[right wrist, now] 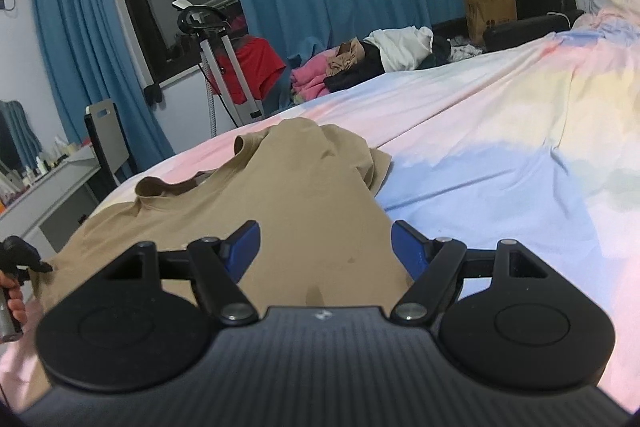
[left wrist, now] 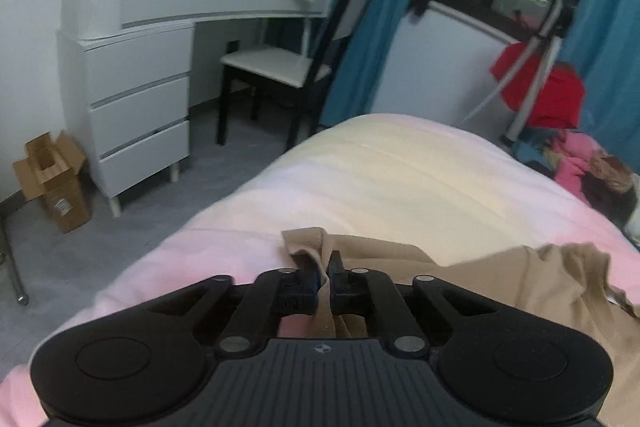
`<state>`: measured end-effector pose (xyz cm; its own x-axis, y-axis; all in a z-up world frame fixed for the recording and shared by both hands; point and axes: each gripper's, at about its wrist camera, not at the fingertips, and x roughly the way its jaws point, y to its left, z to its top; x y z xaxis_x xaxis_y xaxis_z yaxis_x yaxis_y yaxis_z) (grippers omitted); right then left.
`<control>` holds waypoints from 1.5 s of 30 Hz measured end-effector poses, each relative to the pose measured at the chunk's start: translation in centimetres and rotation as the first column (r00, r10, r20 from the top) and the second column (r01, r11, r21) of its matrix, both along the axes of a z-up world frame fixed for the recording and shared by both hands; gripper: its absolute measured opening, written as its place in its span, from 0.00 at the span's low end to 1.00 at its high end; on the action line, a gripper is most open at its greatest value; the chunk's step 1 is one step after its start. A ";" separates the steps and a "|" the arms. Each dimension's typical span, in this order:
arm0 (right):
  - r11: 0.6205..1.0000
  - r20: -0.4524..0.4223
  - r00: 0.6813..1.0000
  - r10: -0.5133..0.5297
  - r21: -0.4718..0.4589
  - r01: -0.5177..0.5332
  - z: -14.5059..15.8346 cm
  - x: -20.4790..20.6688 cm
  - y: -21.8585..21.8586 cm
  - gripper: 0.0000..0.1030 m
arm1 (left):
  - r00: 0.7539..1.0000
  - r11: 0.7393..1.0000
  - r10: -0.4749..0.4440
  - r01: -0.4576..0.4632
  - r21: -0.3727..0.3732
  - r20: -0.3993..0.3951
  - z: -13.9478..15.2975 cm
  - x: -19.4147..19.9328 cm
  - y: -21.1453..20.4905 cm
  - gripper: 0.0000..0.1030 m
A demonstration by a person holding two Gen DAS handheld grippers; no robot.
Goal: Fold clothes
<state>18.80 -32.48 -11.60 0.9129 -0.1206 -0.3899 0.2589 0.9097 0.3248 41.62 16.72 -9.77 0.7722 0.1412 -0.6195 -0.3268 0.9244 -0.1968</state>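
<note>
One tan T-shirt (right wrist: pixel 280 195), spread crumpled on the pastel bedsheet (right wrist: pixel 500 131); left gripper (left wrist: pixel 323 267), jaws clamped on its edge; right gripper (right wrist: pixel 325 247), jaws wide apart above the cloth; one clothes pile (right wrist: pixel 360 63) beyond
</note>
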 end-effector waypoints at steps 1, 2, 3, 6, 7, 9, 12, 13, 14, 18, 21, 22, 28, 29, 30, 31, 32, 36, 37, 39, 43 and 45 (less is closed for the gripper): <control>1.000 0.001 1.000 0.001 -0.003 -0.001 0.0 0.1 0.0 0.73 | 1.000 1.000 -0.017 0.017 0.011 0.010 0.5 -0.9 -0.7 0.26; 1.000 0.002 1.000 0.002 -0.006 -0.002 0.0 0.1 0.1 0.73 | 0.999 0.999 -0.035 0.034 0.021 0.019 0.9 -1.7 -1.5 0.34; 1.000 0.004 1.000 0.005 -0.008 -0.005 0.0 0.1 0.1 0.73 | 0.998 0.998 -0.052 0.052 0.032 0.028 1.4 -2.6 -2.2 0.37; 1.000 0.011 1.000 0.014 -0.014 -0.014 0.1 0.0 0.2 0.73 | 0.993 0.993 -0.106 0.102 0.066 0.054 2.8 -5.2 -4.4 0.51; 1.000 0.015 1.000 0.017 -0.016 -0.017 0.2 0.0 0.3 0.73 | 0.990 0.990 -0.123 0.118 0.078 0.063 3.3 -6.1 -5.2 0.57; 0.999 0.026 0.999 0.022 -0.027 -0.022 0.4 -0.3 0.5 0.73 | 0.984 0.983 -0.159 0.151 0.101 0.079 4.3 -7.8 -6.7 0.65; 0.998 0.044 0.998 0.035 -0.044 -0.033 0.9 -1.0 1.0 0.73 | 0.971 0.970 -0.215 0.200 0.136 0.102 5.7 -10.7 -8.9 0.72; 0.998 0.050 0.998 0.039 -0.048 -0.037 1.1 -1.3 1.1 0.73 | 0.965 0.964 -0.239 0.222 0.148 0.110 6.3 -12.5 -9.9 0.75; 0.998 0.057 0.997 0.044 -0.053 -0.041 1.4 -1.6 1.3 0.73 | 0.958 0.956 -0.263 0.243 0.162 0.114 6.8 -14.2 -11.0 0.79; 0.995 0.088 0.994 0.062 -0.079 -0.055 2.4 -3.1 2.0 0.73 | 0.934 0.930 -0.337 0.311 0.197 0.117 8.1 -20.6 -14.7 0.87; 0.994 0.105 0.992 0.069 -0.091 -0.059 3.1 -4.4 2.3 0.73 | 0.916 0.915 -0.382 0.356 0.191 0.122 8.7 -25.1 -16.8 0.98; 0.994 0.108 0.992 0.070 -0.093 -0.060 3.3 -4.9 2.4 0.73 | 0.907 0.909 -0.399 0.373 0.188 0.132 8.8 -26.4 -17.3 0.99; 0.994 0.108 0.991 0.079 -0.085 -0.069 3.9 -6.9 2.6 0.73 | 0.873 0.881 -0.459 0.425 0.206 0.165 8.0 -33.0 -19.5 1.00; 0.994 0.107 0.991 0.080 -0.083 -0.072 3.9 -7.1 2.7 0.73 | 0.869 0.880 -0.466 0.433 0.196 0.169 7.7 -33.6 -19.7 1.00; 0.994 0.106 0.991 0.082 -0.081 -0.074 4.0 -7.3 2.8 0.73 | 0.867 0.877 -0.471 0.441 0.189 0.165 7.5 -33.9 -19.8 1.00; 0.994 0.105 0.991 0.084 -0.079 -0.076 4.0 -7.5 2.9 0.73 | 0.865 0.874 -0.477 0.449 0.184 0.157 7.3 -34.0 -19.9 1.00; 0.994 0.105 0.991 0.084 -0.077 -0.076 4.1 -7.6 2.9 0.73 | 0.864 0.872 -0.481 0.454 0.184 0.151 7.2 -34.2 -20.0 1.00; 0.996 0.098 0.992 0.074 -0.054 -0.069 4.0 -7.6 2.6 0.68 | 0.869 0.874 -0.473 0.441 0.203 0.147 6.6 -34.2 -19.8 1.00; 0.997 0.095 0.993 0.070 -0.040 -0.066 3.9 -7.5 2.4 0.67 | 0.871 0.876 -0.469 0.438 0.201 0.144 6.4 -33.9 -19.7 1.00; 0.998 0.087 0.995 0.057 0.008 -0.058 3.6 -7.3 1.7 0.57 | 0.878 0.881 -0.460 0.433 0.189 0.135 6.0 -33.6 -19.4 1.00; 0.987 0.041 0.999 0.034 0.158 -0.040 2.9 -5.1 -1.0 0.44 | 0.892 0.895 -0.436 0.415 0.166 0.118 5.3 -32.5 -18.8 1.00; 0.973 0.009 1.000 0.023 0.229 -0.025 2.6 -2.6 -3.0 0.44 | 0.899 0.901 -0.424 0.405 0.155 0.112 4.9 -32.1 -18.5 1.00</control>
